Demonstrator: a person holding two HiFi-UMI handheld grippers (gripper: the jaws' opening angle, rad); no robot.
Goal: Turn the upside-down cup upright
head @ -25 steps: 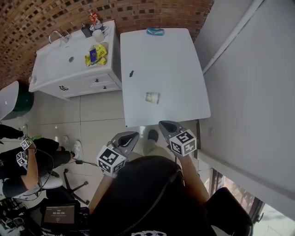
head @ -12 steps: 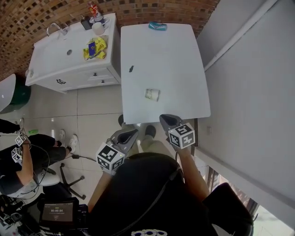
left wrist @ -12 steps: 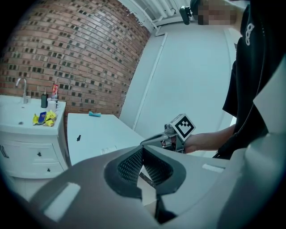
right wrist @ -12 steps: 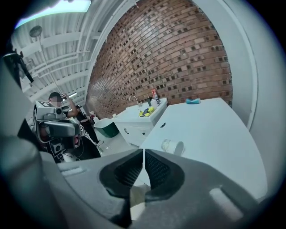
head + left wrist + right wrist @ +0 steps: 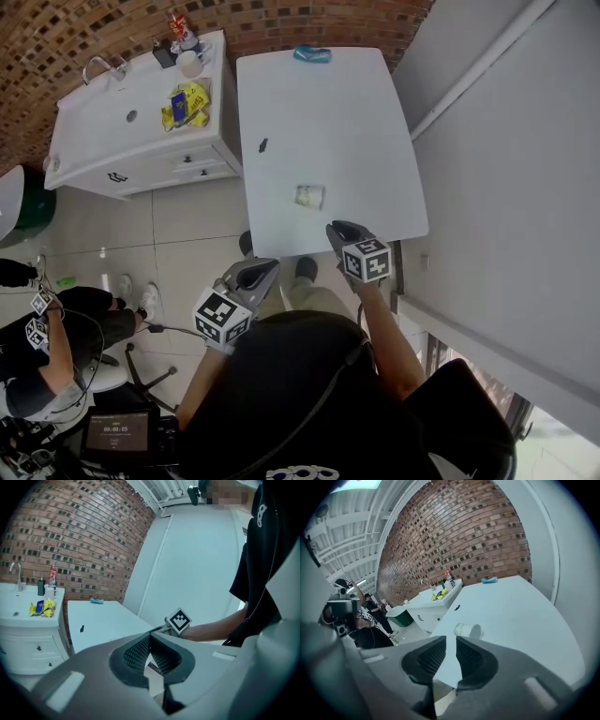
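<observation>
A small pale patterned cup (image 5: pixel 309 196) (image 5: pixel 468 630) rests on the white table (image 5: pixel 319 112) near its front edge; it looks to lie on its side. My right gripper (image 5: pixel 338 228) (image 5: pixel 451 641) hovers over the table's front edge, a short way in front of the cup and apart from it. Its jaws are opening, with a gap and nothing between the pads. My left gripper (image 5: pixel 265 267) (image 5: pixel 149 639) hangs off the table's front left corner, above the floor, its pads meeting at the tips and holding nothing.
A teal object (image 5: pixel 312 54) lies at the table's far end and a small black item (image 5: pixel 263 145) near its left edge. A white sink cabinet (image 5: pixel 112 141) with yellow packets (image 5: pixel 183 105) stands to the left. A seated person (image 5: pixel 37 347) is at lower left; a wall runs along the right.
My right gripper has moved forward and down, from in front of the table to over its front edge, nearer the cup. The left gripper has shifted only slightly.
</observation>
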